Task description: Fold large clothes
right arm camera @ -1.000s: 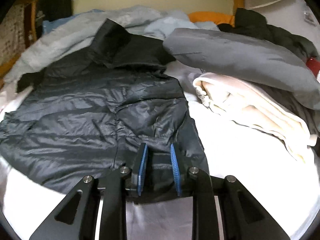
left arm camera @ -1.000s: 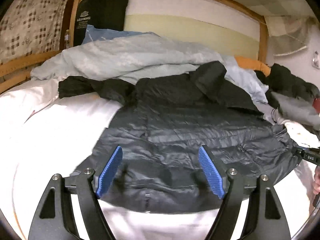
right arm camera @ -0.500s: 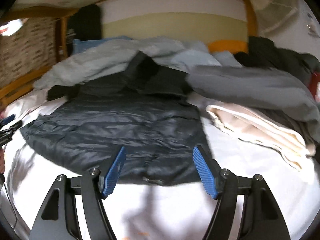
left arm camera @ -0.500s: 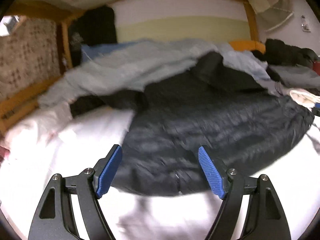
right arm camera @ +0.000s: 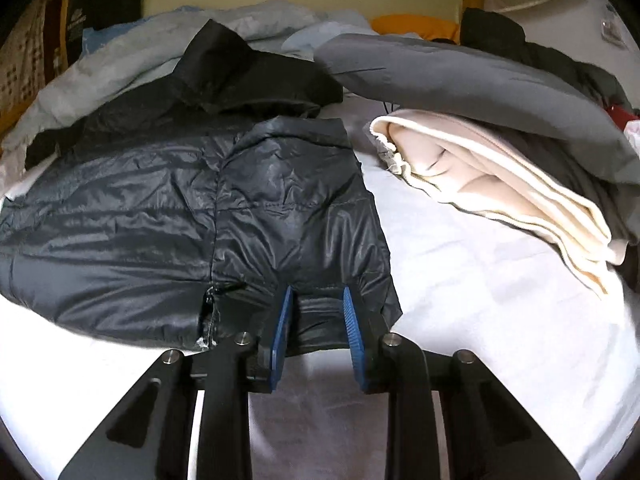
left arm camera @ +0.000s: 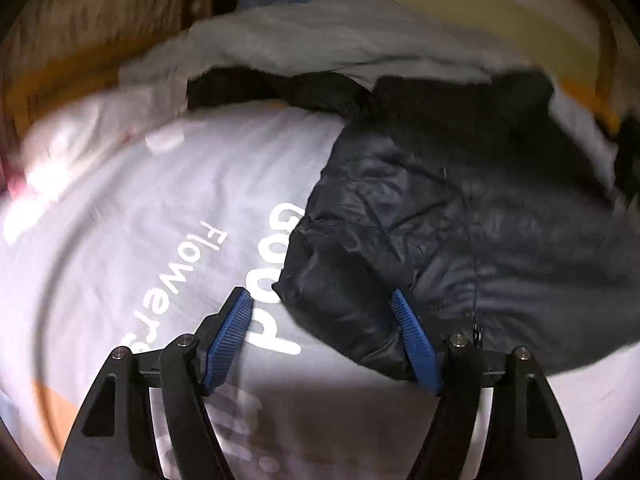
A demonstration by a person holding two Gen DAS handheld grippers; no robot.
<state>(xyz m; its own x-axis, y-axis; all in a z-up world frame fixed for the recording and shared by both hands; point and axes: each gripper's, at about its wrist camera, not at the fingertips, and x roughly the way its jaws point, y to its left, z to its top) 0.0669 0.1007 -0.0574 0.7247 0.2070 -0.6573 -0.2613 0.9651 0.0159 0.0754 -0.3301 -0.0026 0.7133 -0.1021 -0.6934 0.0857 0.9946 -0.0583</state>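
The dark puffer jacket (right arm camera: 168, 216) is lying spread on the bed (right arm camera: 480, 280) while both tongs are closing on its hem corners — right tongs (right arm camera: 314, 320) already narrow around fabric, left tongs (left arm camera: 324, 336) wider, grip seemingly unfinished — for lifting a fold.

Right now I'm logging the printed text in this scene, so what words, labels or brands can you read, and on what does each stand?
"Good": white letters on the pale bed sheet, beside the black puffer jacket.
"Flower", with perhaps more letters behind the left gripper: same sheet.
White logo and lettering on the black item at the headboard: too small to read.
Pale marks low on the sheet: blurred, unreadable.
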